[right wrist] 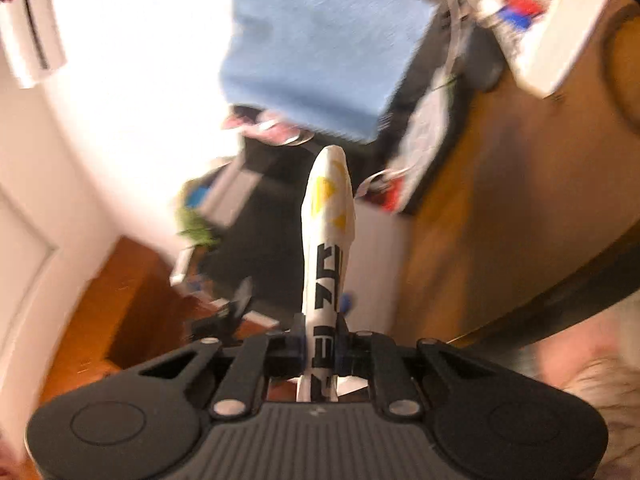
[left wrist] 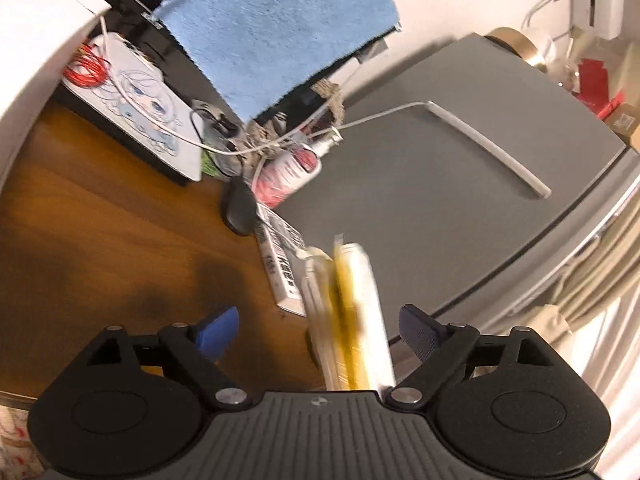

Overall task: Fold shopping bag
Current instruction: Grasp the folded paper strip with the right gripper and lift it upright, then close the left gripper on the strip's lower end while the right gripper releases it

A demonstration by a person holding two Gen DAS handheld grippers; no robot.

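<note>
Shopping bag (right wrist: pixel 329 248): folded into a narrow white bundle with yellow triangles and black lettering, pinched at its near end, sticking out forward past the right gripper, its tip just below the blue towel in that view.
Same bag, left wrist view (left wrist: pixel 352 316): seen edge-on as white and yellow layers, standing between the left fingers, touching neither pad, over the worktop's edge.
Right gripper (right wrist: pixel 320 344): fingers closed tight on the bag, pads pressing both sides of the bundle.
Left gripper (left wrist: pixel 320 330): fingers spread wide, blue pads (left wrist: pixel 218 330) well apart on either side of the bag.
Worktop (left wrist: pixel 100 240): brown wood, to the left of the bag in the left wrist view.
Blue towel (left wrist: pixel 276 28): hanging beyond the bag, at the far end of the worktop.
Black mouse (left wrist: pixel 239 210): on the worktop, beyond the bag and to its left.
Printed box (left wrist: pixel 278 258): white with black markings, lying on the worktop between the mouse and the bag.
Red-and-white can (left wrist: pixel 286 174): tilted, beyond the mouse, tangled among white cables.
Grey refrigerator (left wrist: pixel 460 184): right of the bag, past the worktop's edge.
Picture sharpness: right wrist view heavily blurred apart from the bag and gripper.
</note>
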